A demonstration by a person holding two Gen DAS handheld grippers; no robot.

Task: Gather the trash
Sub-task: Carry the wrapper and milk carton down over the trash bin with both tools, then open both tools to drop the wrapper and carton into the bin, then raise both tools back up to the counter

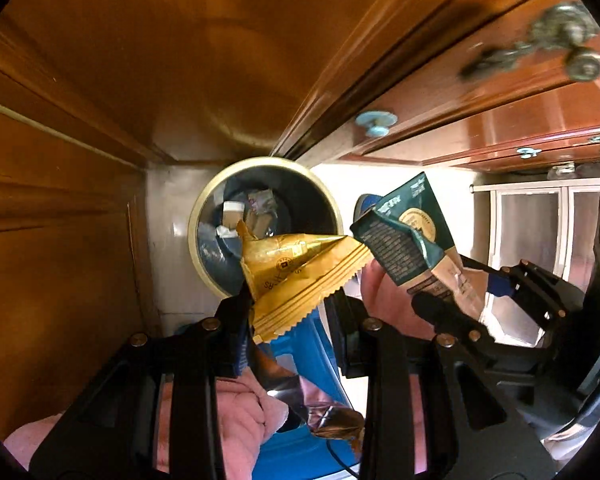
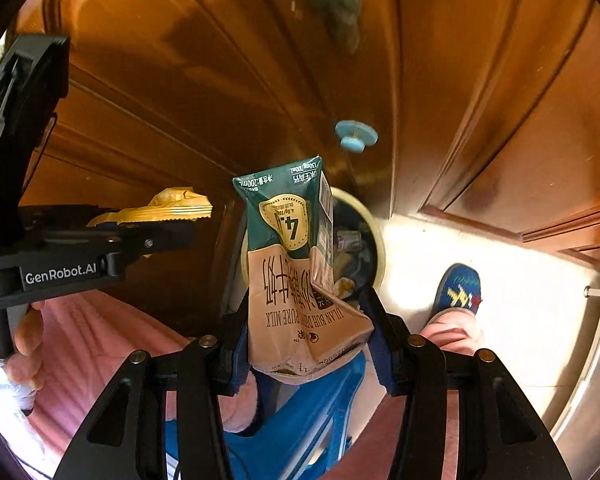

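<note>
Left wrist view: the left gripper (image 1: 288,312) is clamped on a crinkled gold foil snack wrapper with a serrated seal edge (image 1: 300,272). The wrapper sticks up and forward from between the fingers, with a loose silvery tail hanging below them. Its tip overlaps the cream rim of the round, dark-lined waste bin (image 1: 208,200) standing on the pale floor against the brown wooden cabinet front (image 1: 80,180). The bin already holds scraps of paper and packaging.

In the right wrist view, the right gripper (image 2: 304,340) is closed on a crumpled green-and-beige paper milk carton (image 2: 292,264), pinched at its flattened beige base, printed green end pointing out toward the same bin, whose rim (image 2: 376,236) shows just behind the carton.

The step in hand looks like the drop. To do it well, bring each piece squarely over the bin's mouth before letting go, one at a time, so the two grippers do not crowd each other at the rim. The foil is light and springy and may cling to a pad or flutter aside, so release it low and well inside the rim. The carton is stiffer and should fall straight, though its dented body could catch the rim if released off-centre.
</note>
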